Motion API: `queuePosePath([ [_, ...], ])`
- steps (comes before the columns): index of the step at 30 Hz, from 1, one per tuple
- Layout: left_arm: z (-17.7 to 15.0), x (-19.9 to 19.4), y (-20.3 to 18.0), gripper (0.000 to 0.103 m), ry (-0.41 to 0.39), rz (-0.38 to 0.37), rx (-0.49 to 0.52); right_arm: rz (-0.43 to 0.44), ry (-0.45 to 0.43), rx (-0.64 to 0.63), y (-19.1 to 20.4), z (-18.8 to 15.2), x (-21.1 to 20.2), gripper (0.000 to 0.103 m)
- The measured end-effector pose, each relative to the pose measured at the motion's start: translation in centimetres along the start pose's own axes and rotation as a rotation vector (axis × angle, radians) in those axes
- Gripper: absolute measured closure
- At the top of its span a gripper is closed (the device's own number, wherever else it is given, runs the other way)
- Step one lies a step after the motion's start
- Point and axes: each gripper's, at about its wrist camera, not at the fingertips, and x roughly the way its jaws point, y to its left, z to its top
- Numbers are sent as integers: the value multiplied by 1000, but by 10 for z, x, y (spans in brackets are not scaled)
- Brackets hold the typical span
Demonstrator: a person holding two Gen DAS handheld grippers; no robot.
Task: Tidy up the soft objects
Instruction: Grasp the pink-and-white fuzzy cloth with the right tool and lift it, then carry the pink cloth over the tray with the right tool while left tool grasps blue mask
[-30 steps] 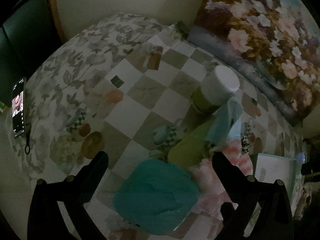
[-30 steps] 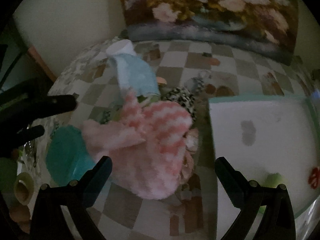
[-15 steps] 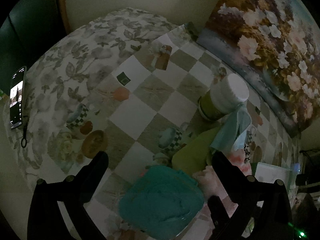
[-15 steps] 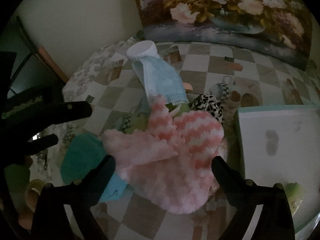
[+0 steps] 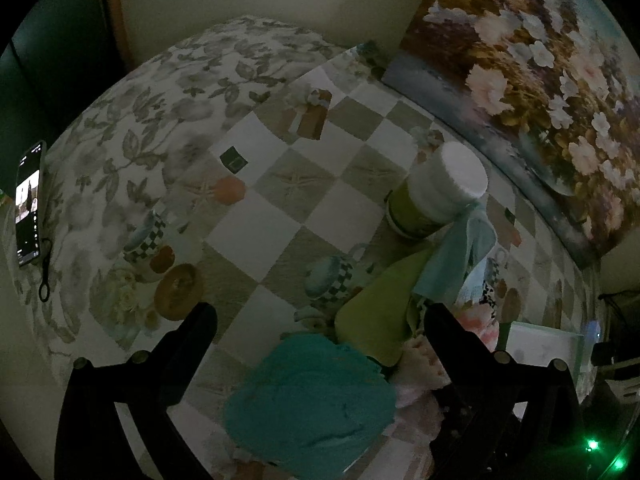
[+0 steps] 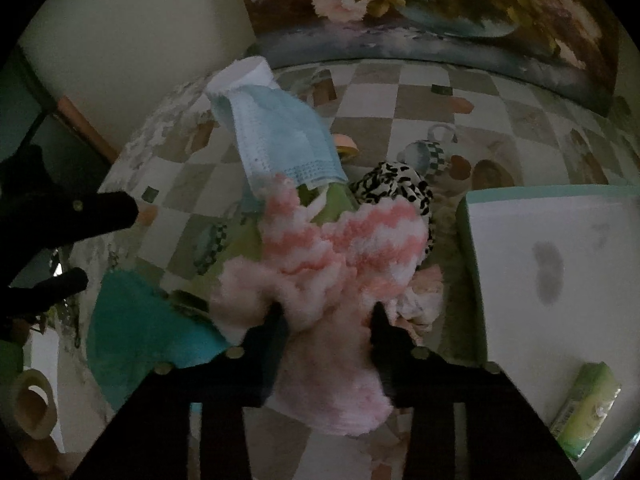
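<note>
**Ana:** Checkered tablecloth (image 5: 256,236) under dim light, flowered painting (image 5: 532,92) against the wall. From the left wrist, what do you get?

**Ben:** Left gripper (image 5: 320,320) hangs spread wide, nothing between its fingers. Below it lies a teal cloth (image 5: 308,400), a green cloth (image 5: 376,316) just behind, and a blue face mask (image 5: 460,256) draped off a white-lidded jar (image 5: 444,184). A phone (image 5: 29,204) sits far left.

**Ana:** And the right wrist?

**Ben:** Right gripper (image 6: 328,316) is closing on the pink-and-white fuzzy sock (image 6: 340,248); the fluff bunches between its fingers. A leopard-print scrunchie (image 6: 396,188) lies behind, touching the sock. The white tray (image 6: 560,264) to the right holds only a green packet (image 6: 588,408).

**Ana:** So, progress?

**Ben:** Early, I'd judge. The soft pile is still on the table; the sock looks like the first to go.
</note>
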Motion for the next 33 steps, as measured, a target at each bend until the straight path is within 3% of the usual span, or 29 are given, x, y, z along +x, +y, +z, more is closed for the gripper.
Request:
queuePosePath([
  [5, 0, 0, -5, 0, 4, -14, 11, 2, -14, 4, -1, 0, -5, 78],
  [10, 0, -1, -8, 0, 0, -18, 21, 15, -44, 23, -5, 3, -18, 81],
  [18, -1, -6, -13, 0, -13, -29, 35, 42, -111, 60, -17, 10, -44, 81],
  [25, 0, -9, -18, 0, -19, -45, 32, 53, -223, 99, -29, 20, -83, 81],
  [33, 3, -9, -51, 0, -52, -70, 64, -8, -336, 174, -58, 29, -124, 81],
])
